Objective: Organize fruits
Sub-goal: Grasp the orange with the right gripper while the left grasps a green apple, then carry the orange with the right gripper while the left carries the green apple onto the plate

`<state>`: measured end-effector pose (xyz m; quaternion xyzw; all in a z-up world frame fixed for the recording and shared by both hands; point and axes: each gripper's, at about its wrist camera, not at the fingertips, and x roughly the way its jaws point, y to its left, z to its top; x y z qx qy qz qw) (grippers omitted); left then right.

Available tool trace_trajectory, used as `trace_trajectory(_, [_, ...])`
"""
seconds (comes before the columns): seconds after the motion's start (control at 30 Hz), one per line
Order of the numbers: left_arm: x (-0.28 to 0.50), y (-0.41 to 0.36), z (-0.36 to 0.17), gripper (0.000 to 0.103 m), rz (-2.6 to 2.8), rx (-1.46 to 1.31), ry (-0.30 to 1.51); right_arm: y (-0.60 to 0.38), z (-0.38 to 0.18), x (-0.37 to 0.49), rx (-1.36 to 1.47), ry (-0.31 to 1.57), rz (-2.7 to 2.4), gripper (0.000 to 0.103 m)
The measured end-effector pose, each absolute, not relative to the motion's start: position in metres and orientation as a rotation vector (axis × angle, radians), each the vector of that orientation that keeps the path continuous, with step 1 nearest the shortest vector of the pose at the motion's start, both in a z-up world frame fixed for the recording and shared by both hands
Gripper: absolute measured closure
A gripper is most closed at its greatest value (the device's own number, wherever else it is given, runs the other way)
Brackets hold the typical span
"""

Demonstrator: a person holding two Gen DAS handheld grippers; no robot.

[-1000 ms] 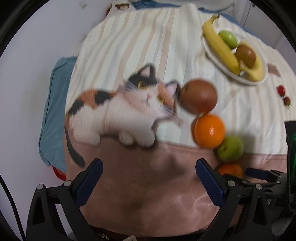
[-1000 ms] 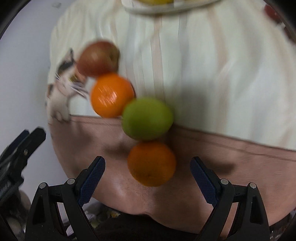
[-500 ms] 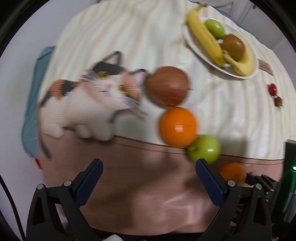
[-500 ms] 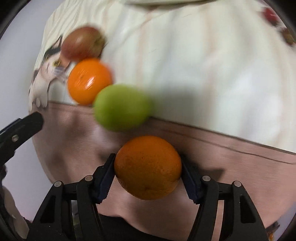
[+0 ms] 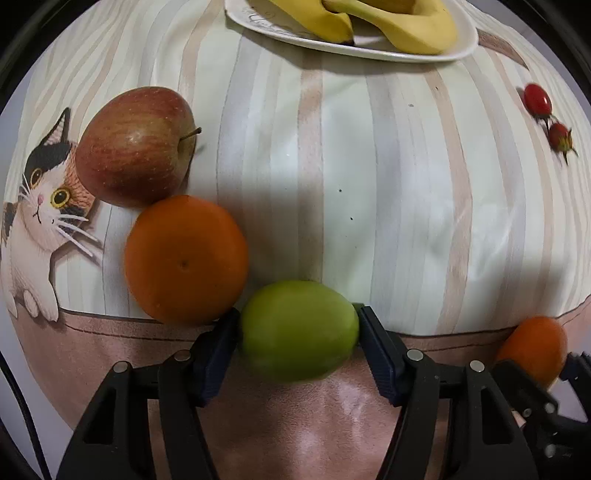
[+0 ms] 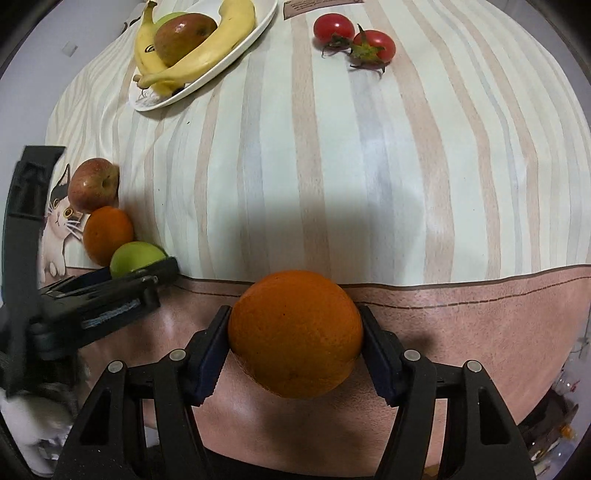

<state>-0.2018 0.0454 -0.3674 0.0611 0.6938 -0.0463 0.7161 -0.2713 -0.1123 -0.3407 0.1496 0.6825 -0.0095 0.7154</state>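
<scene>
Striped cloth (image 6: 332,166) with a pink-brown border band and a printed cat (image 5: 40,206) covers the table and fills both views. White plate (image 6: 236,48) sits upper left in the right wrist view, holding 2 bananas (image 6: 207,55), a red-brown fruit (image 6: 184,35) and a bit of green fruit behind it; in the left wrist view only the plate's near rim and banana ends show at top centre. Left gripper (image 5: 299,332) at bottom centre of its view: jaws closing, both blue pads against the sides of the green apple (image 5: 299,330), which sits on the line where stripes meet the pink band. Right gripper (image 6: 295,334) at bottom centre of its view: half-closed, pads pressing both sides of an orange (image 6: 295,332) over the pink band; same orange shows at the lower right edge of the left wrist view, blurred. Red apple (image 5: 136,146) lies upper left in the left wrist view, stem pointing right, partly over the cat's ear. Second orange (image 5: 184,258) is just below it, touching the red apple and touching or nearly touching the green apple, so the 3 form a diagonal run. 2 cherry tomatoes (image 6: 354,40) with green stems lie side by side at upper right in both views, well apart from the other fruit.
</scene>
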Motion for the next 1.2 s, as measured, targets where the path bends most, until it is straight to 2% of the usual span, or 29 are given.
trace_trajectory(0.3, [-0.258, 0.071, -0.353, 0.041, -0.109, 0.177, 1.573, -0.081, -0.347, -0.278, 0.332, 1.553, 0.091, 0.035])
trace_trajectory(0.67, [-0.284, 0.089, -0.374, 0.039, -0.063, 0.15, 1.608, -0.035, -0.382, -0.285, 0.242, 1.625, 0.178, 0.034])
trace_trajectory(0.9, [-0.262, 0.099, -0.377, 0.039, -0.058, 0.151, 1.611, -0.026, -0.391, -0.282, 0.204, 1.644, 0.153, 0.032])
trace_trajectory(1.03, [-0.251, 0.088, -0.374, 0.04, -0.058, 0.161, 1.609, -0.008, -0.395, -0.279, 0.187, 1.638, 0.145, 0.034])
trace_trajectory(1.2, [-0.238, 0.079, -0.351, 0.041, -0.073, 0.147, 1.575, -0.012, -0.381, -0.284, 0.208, 1.622, 0.164, 0.035])
